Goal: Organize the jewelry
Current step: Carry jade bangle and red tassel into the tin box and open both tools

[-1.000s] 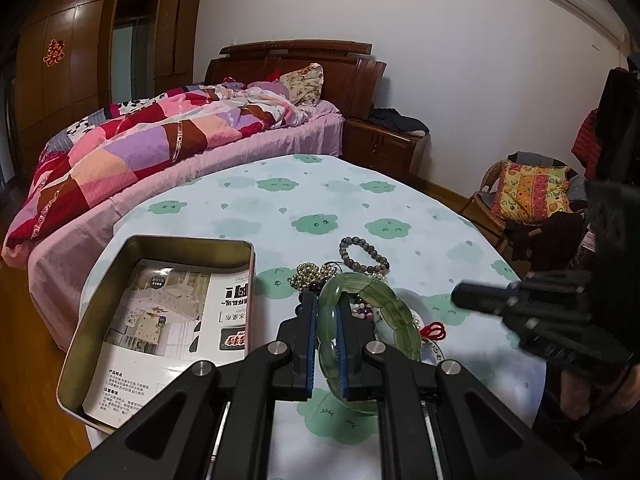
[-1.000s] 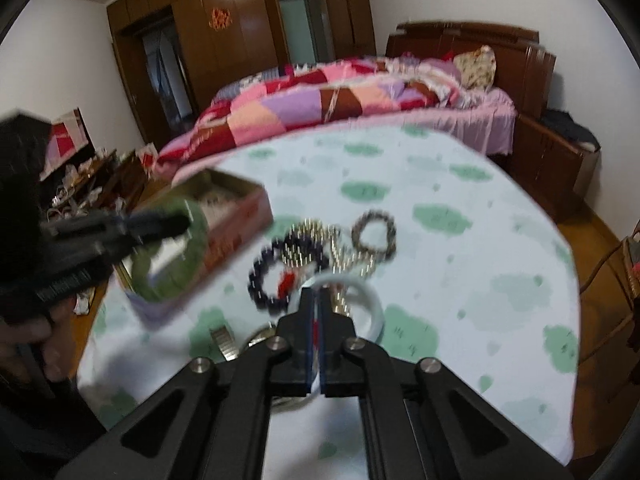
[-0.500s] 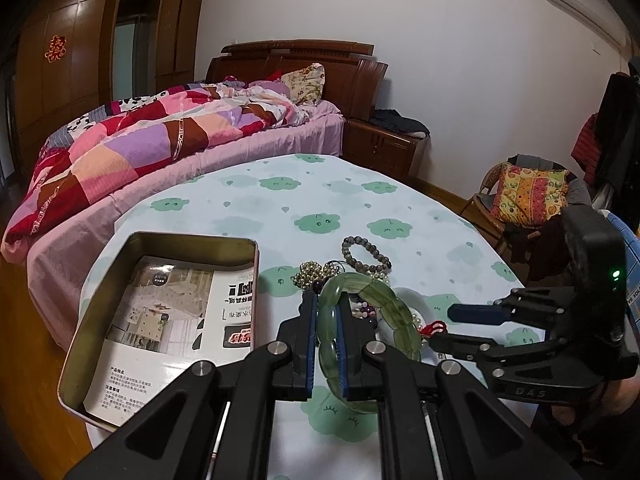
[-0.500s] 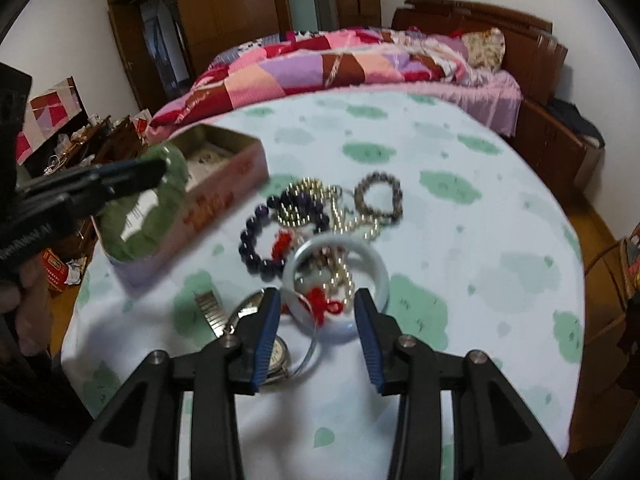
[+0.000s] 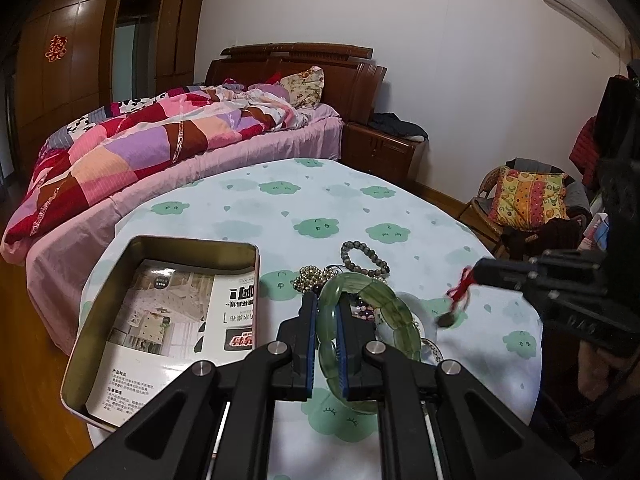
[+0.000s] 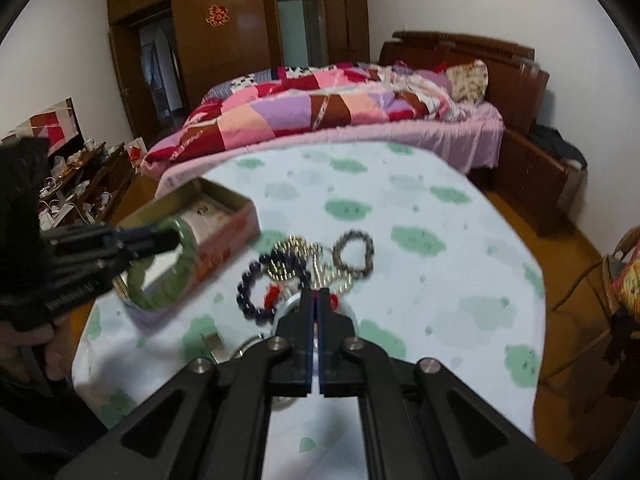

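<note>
Two grippers work: left gripper (image 5: 327, 312) clamps the stiff, slippery, fragile green jade bangle (image 5: 372, 320) at its 9 o'clock rim; right gripper (image 6: 315, 300) pinches a light red cord charm (image 5: 456, 300).

Legible markings are few. A red double-happiness sign (image 6: 217, 15) is fixed to the wardrobe door (image 6: 224, 40), at 11 o'clock in the right wrist view. The printed leaflet (image 5: 176, 320) inside the tin box (image 5: 100, 352) carries inverted Chinese text and a red-black logo; the characters cannot be read.
</note>
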